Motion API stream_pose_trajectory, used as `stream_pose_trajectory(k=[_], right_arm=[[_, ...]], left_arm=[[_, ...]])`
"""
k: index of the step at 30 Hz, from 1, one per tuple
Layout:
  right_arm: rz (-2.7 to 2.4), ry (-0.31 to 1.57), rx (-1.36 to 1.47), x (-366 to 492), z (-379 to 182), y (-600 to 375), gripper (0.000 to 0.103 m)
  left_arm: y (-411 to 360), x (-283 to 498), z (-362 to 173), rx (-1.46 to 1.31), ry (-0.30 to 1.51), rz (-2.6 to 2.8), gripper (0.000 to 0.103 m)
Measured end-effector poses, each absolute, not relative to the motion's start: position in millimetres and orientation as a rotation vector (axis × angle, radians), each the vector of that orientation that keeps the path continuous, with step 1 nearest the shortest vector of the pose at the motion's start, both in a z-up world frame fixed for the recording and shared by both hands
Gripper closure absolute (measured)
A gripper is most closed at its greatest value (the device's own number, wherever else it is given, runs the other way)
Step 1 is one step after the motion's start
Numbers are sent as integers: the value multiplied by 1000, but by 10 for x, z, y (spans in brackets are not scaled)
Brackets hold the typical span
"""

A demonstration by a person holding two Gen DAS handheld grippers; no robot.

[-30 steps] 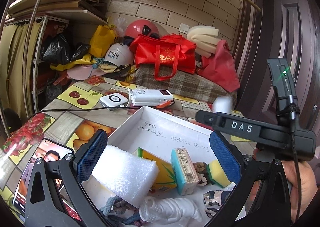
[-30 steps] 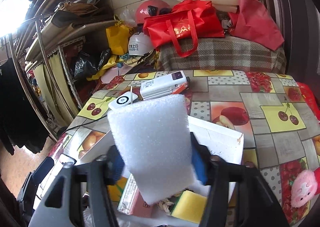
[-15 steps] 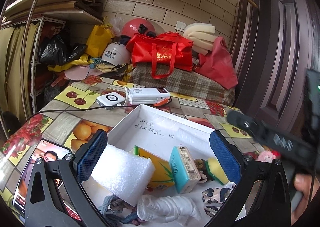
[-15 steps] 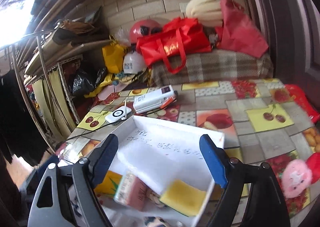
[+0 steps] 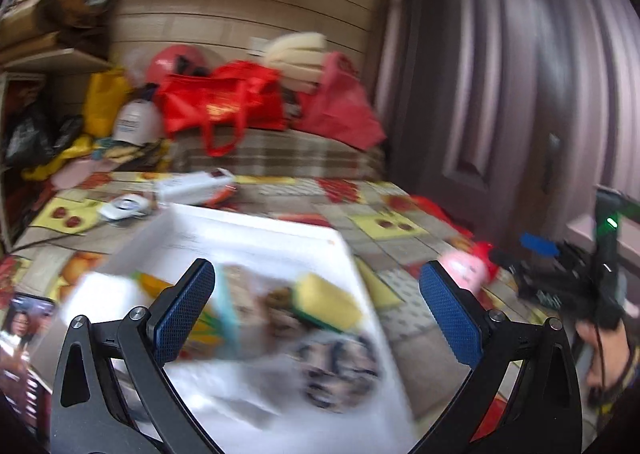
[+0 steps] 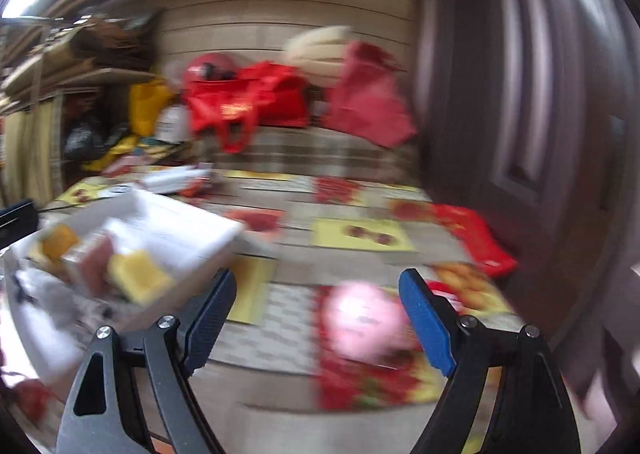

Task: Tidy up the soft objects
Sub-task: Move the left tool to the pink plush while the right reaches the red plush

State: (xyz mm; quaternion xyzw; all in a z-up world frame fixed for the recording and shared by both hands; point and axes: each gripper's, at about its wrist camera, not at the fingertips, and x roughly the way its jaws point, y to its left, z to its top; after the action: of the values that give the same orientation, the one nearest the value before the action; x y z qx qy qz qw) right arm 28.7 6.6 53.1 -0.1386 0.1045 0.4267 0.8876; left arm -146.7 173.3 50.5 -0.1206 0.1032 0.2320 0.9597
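While both grippers [image 5: 318, 306] [image 6: 316, 314] gape empty, fruit-print tablecloth [image 6: 360, 234] spreads — brick wall [image 5: 240, 13] behind.

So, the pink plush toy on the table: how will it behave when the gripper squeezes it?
The pink plush toy looks rounded and stuffed, so it probably compresses and feels light. Lying on the flat tablecloth, it may slide or roll when nudged. The right gripper stands open before it.

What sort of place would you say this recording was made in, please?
Probably a cluttered home storage or utility room: a table with a fruit-print oilcloth, bags such as the red tote piled against a tiled wall, and a panelled door alongside.
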Motion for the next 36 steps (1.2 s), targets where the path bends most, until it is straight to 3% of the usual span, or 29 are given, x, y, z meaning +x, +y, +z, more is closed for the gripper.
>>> stream_pose_trajectory(k=[11, 17, 27, 28, 29, 30, 31, 36], right_arm=[[632, 363, -132, 1333, 472, -855, 19], [744, 583, -37, 1724, 296, -897, 19], [937, 603, 75, 1877, 311, -457, 19], [958, 623, 58, 1888, 297, -348, 21], [975, 653, 35, 1906, 266, -266, 29], [982, 693, 4, 1933, 226, -180, 43], [977, 741, -25, 1966, 171, -107, 47], [906, 764, 55, 2124, 143, -452, 49]], left_arm=[[1103, -836, 477, -148, 340, 322, 0], [1012, -365, 387, -182, 441, 263, 0], [1093, 474, 203, -302, 599, 284, 1], [1091, 511, 195, -304, 605, 286, 1], [1089, 543, 192, -301, 609, 291, 1], [1089, 574, 193, -297, 613, 300, 1], [1085, 592, 191, -295, 616, 305, 1], [1091, 790, 194, -293, 626, 304, 1]])
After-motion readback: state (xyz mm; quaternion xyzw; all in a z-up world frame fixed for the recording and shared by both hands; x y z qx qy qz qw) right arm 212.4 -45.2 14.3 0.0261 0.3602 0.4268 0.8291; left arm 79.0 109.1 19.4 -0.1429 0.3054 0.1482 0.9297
